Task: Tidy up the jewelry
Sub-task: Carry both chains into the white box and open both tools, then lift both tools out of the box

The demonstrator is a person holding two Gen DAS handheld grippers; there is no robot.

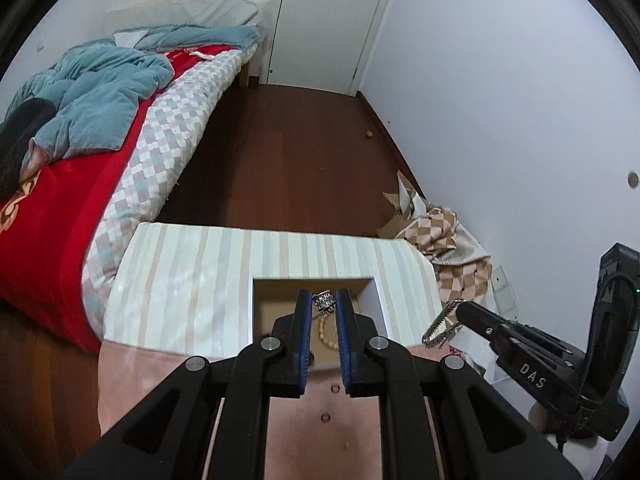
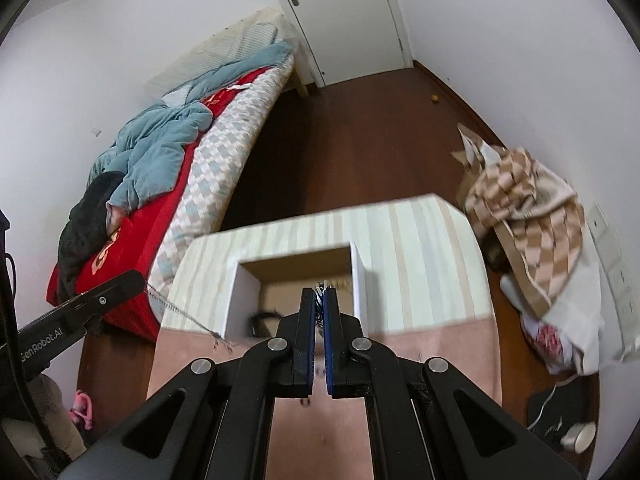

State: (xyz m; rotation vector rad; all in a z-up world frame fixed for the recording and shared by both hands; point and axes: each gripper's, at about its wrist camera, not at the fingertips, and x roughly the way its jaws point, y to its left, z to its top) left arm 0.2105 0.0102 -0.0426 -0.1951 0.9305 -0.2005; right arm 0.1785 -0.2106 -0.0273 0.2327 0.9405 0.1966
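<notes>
A striped box (image 1: 180, 280) with an open square compartment stands on a pink table (image 1: 132, 380). In the left wrist view my left gripper (image 1: 323, 300) hovers over the compartment, jaws slightly apart around a silver bracelet (image 1: 323, 301); a pearl strand (image 1: 325, 334) lies in the compartment below. My right gripper (image 1: 456, 308) shows at the right, shut on a silver chain (image 1: 438, 326) that dangles. In the right wrist view my right gripper (image 2: 319, 294) is shut on the silver chain (image 2: 319, 292) above the compartment (image 2: 296, 266); the left gripper (image 2: 140, 280) holds a dangling chain (image 2: 180, 312) at the left.
A bed (image 1: 80, 168) with a red cover and blue quilt lies to the left. A checked cloth over cardboard (image 1: 440, 236) sits by the right wall. A white door (image 1: 328, 20) is at the far end. A dark hair tie (image 2: 264, 318) lies in the compartment.
</notes>
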